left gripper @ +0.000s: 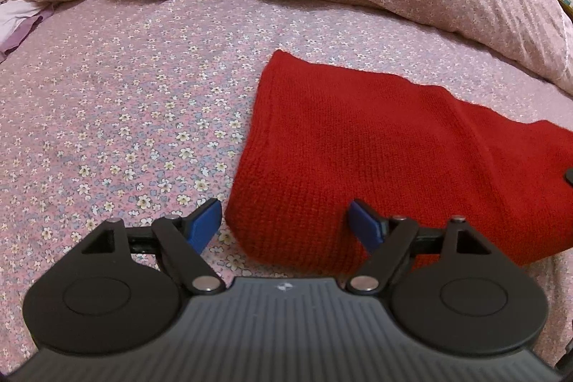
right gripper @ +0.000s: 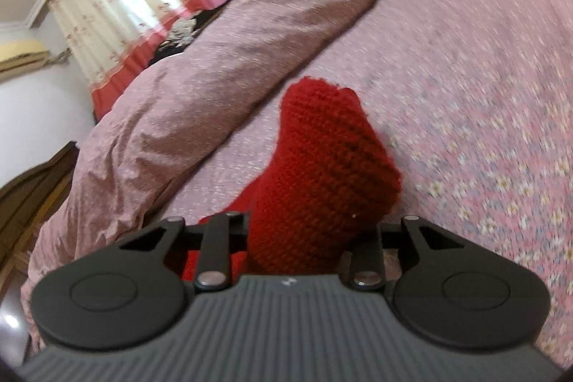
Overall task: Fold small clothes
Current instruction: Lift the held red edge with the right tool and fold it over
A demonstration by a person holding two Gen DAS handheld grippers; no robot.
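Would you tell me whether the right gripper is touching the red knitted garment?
Touching: the right wrist view shows the red knitted garment bunched between the jaws of the right gripper, lifted off the floral bedsheet.

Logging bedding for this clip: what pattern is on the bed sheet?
Pink sheet with small white flowers, clearest in the left wrist view.

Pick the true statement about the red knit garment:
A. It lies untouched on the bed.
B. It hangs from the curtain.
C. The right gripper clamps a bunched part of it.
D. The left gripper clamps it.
C: in the right wrist view the right gripper is closed on a bunched fold of the red knit garment, while the left gripper is open.
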